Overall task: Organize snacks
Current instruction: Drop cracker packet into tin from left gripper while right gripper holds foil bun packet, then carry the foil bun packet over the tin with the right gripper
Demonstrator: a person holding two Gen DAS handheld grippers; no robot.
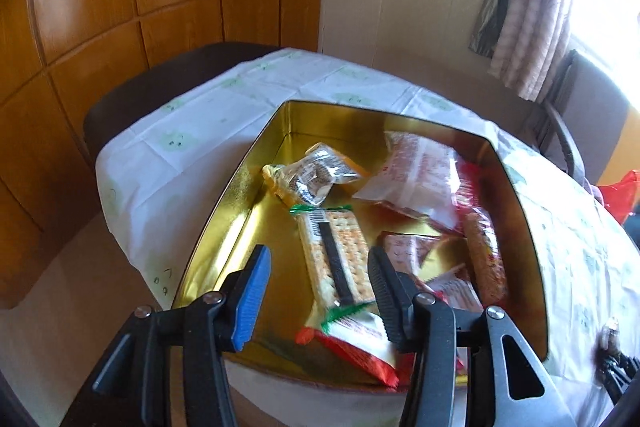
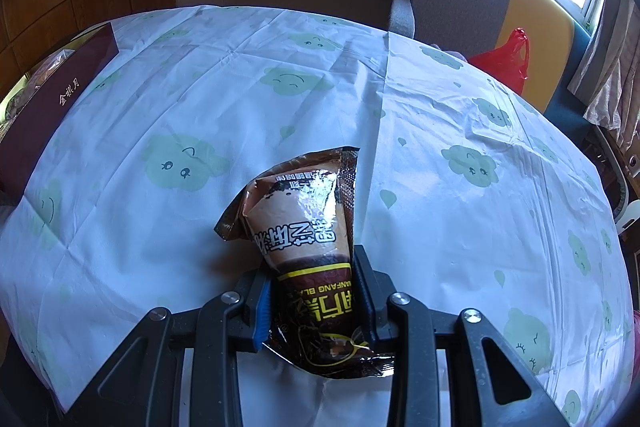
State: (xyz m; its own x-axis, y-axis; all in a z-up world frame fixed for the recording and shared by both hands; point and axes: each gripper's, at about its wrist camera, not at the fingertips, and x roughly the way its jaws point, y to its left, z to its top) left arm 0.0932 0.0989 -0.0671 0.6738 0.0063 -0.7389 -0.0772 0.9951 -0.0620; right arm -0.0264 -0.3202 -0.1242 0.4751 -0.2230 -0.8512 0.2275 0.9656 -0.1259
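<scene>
- Your right gripper (image 2: 314, 301) covers the lower sides of the brown snack packet (image 2: 304, 227).
- The gold tin (image 1: 224, 211) has its near wall hidden behind your left gripper (image 1: 316, 291).
- At the tin's right wall, the red packets (image 1: 480, 259) are blurred; their print is unreadable.
- The maroon box (image 2: 52, 103) is cut off by the picture's left edge.
</scene>
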